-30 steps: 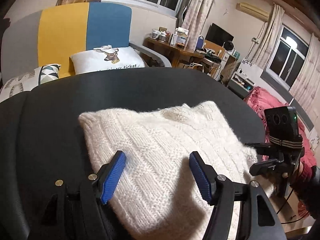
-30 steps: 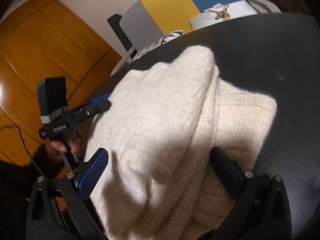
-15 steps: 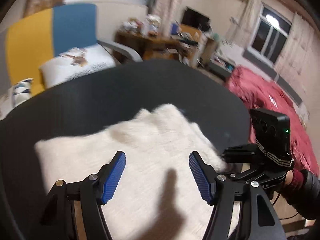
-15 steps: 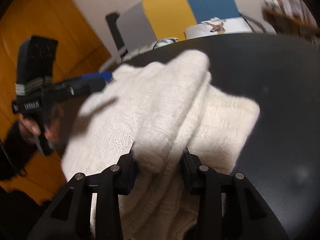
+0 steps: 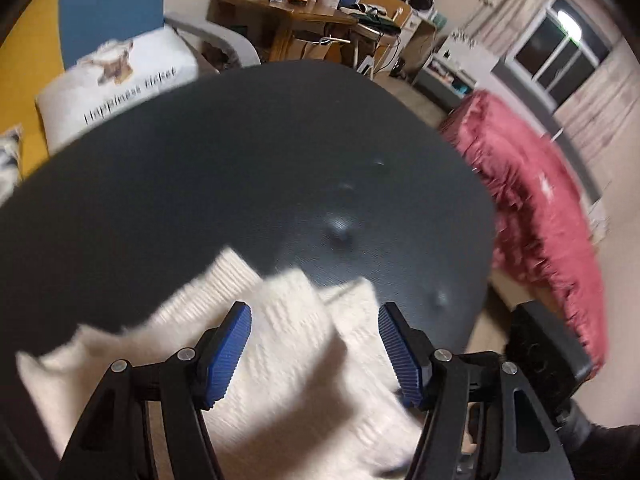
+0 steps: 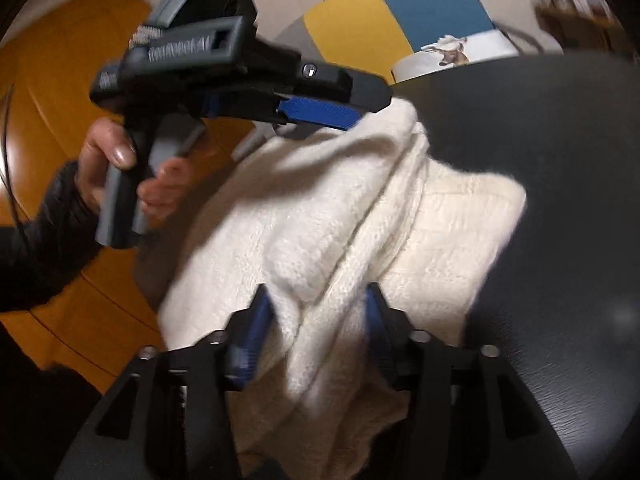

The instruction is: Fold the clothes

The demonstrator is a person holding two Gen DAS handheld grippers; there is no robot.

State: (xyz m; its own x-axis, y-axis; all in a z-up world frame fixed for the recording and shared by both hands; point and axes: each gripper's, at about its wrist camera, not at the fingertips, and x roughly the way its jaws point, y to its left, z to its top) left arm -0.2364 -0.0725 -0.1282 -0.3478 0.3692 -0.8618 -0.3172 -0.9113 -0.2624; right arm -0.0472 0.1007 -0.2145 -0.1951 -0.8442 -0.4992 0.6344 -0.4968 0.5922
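left wrist view gives me the left gripper (image 5: 316,346) with its blue ribbed pads spread wide above the white knit sweater (image 5: 280,360), nothing pinched between them. the sweater lies folded at the near edge of the round black table (image 5: 240,168), blurred by motion. beyond the table i read "happiness ticket" on a white pillow (image 5: 120,80), printed under a picture too smeared to make out; it leans on a yellow and blue sofa back (image 5: 108,4). a red blanket (image 5: 532,216) lies on the right, and a cluttered wooden desk (image 5: 304,20) stands at the back, its labels too small for me to read.

from the right wrist view, the right gripper (image 6: 316,332) has a thick fold of the sweater (image 6: 340,232) between its pads, and its jaws are opening; i cannot tell for sure whether the pads press on the knit. the person's left hand (image 6: 116,168), in a dark sleeve, holds the other gripper's grey handle over the sweater's far edge. white lettering runs along that gripper's body, but it is too blurred to read.
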